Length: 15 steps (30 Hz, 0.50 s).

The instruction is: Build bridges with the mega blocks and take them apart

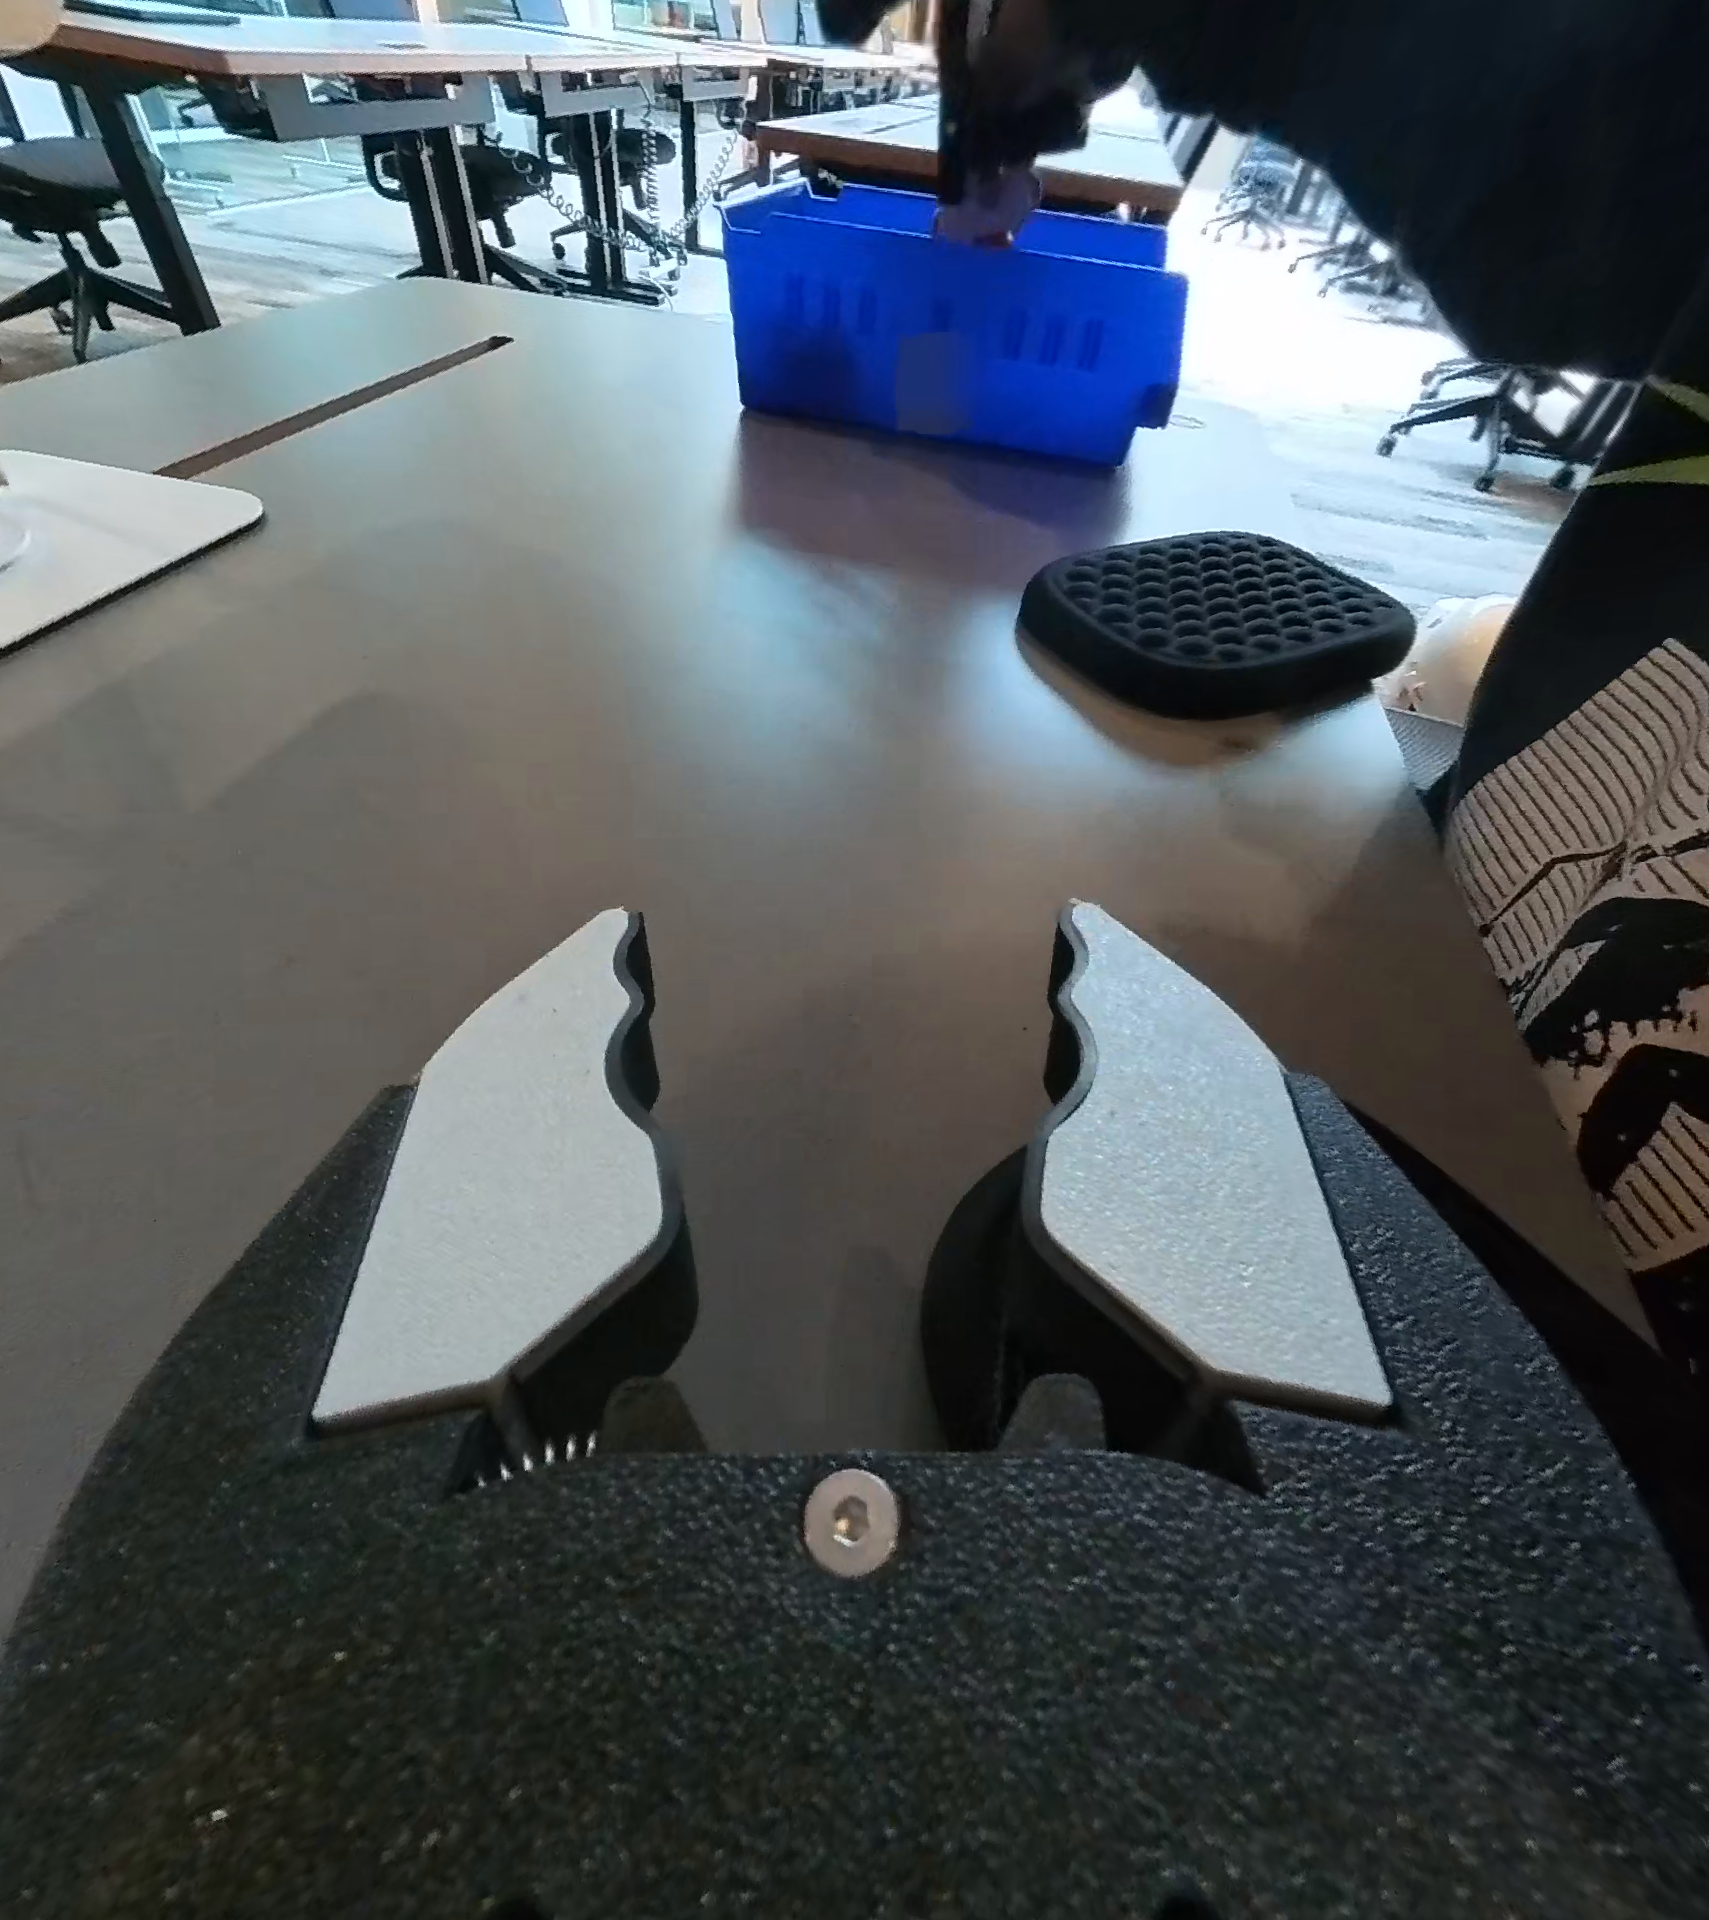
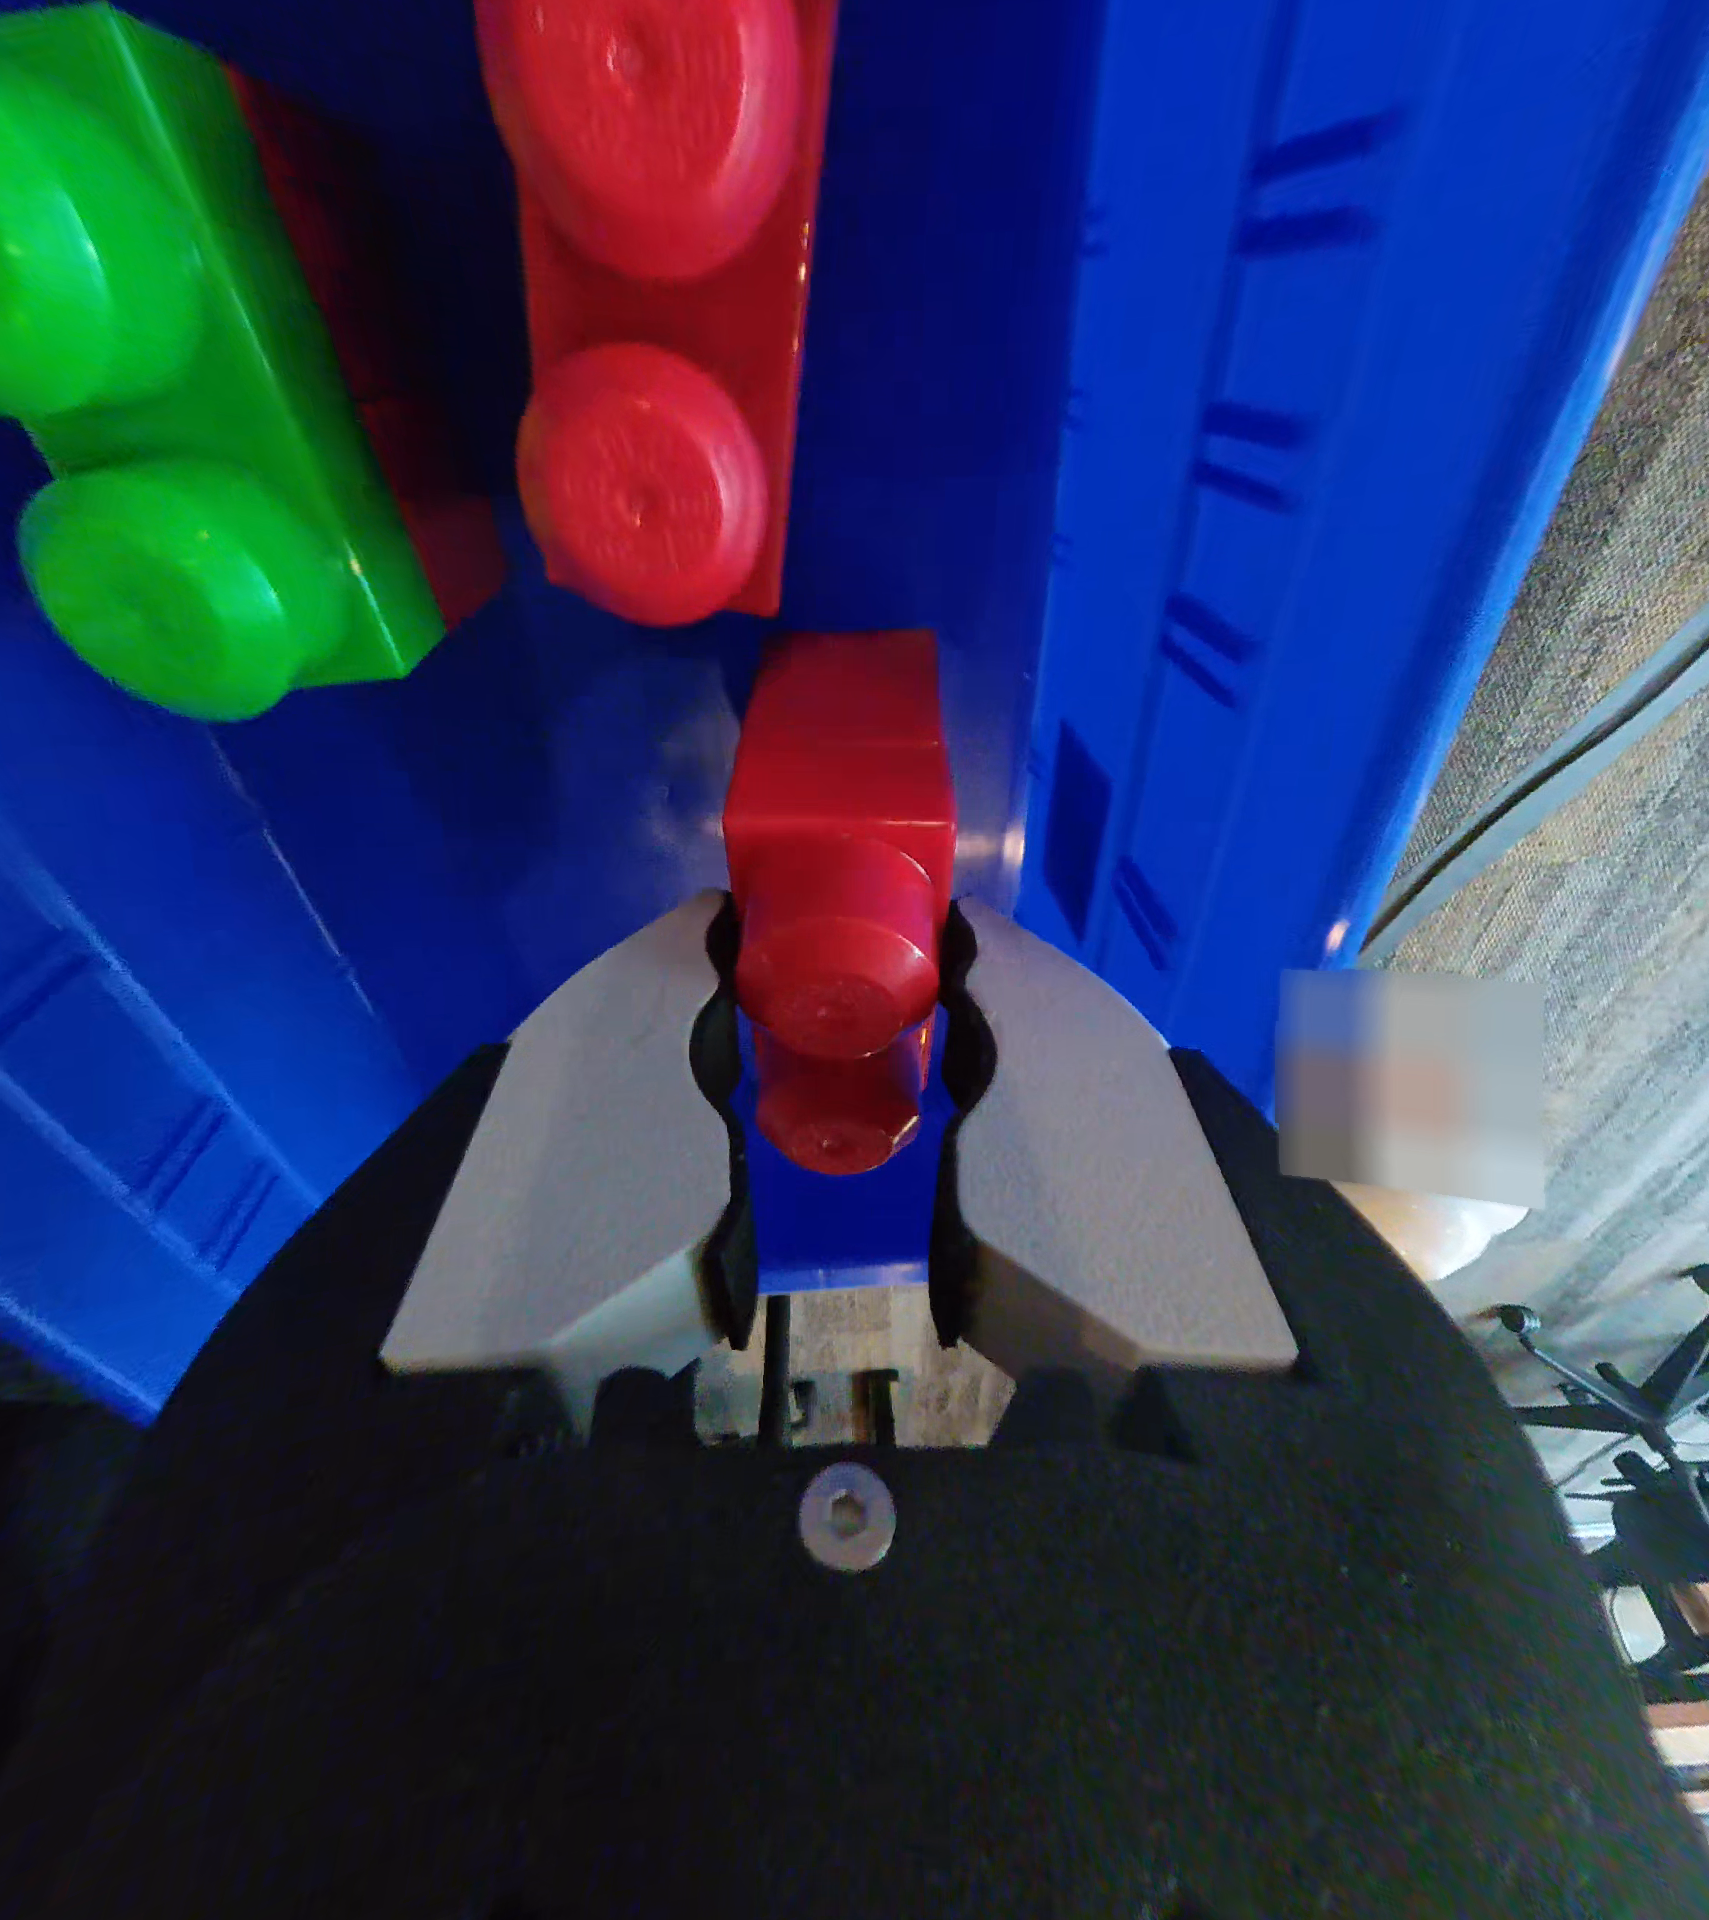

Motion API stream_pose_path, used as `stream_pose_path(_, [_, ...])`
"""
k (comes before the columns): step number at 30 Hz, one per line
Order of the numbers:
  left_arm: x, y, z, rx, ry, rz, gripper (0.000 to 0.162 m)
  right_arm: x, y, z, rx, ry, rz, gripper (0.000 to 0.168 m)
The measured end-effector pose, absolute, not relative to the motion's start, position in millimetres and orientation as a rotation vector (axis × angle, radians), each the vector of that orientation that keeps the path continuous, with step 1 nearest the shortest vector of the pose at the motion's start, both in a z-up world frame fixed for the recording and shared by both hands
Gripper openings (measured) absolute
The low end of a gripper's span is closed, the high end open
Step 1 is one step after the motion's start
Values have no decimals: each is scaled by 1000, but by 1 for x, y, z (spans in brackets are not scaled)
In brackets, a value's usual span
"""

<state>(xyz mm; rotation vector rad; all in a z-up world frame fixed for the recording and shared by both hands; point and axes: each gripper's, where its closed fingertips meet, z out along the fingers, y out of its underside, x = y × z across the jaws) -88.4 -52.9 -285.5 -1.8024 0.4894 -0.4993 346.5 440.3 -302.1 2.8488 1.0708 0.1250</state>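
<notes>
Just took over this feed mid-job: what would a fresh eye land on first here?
The right gripper, reaching into the blue bin, is shut on a red block; a green block and another red one lie deeper inside. The left gripper hovers open and empty over the grey table.

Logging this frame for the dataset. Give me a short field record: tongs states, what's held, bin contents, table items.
left tongs: open, empty, low over the grey table
right tongs: shut on red block, inside the blue bin
bin contents: green block, second red block
bin location: far side of table
other table items: black perforated pad, white stand base
</notes>
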Motion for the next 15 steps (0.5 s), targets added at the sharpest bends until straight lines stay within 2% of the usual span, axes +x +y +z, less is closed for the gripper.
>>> stream_pose_path(15, [-81,-55,-292,-1831,558,-483,74,337,458,-315,2849,1055,203,36])
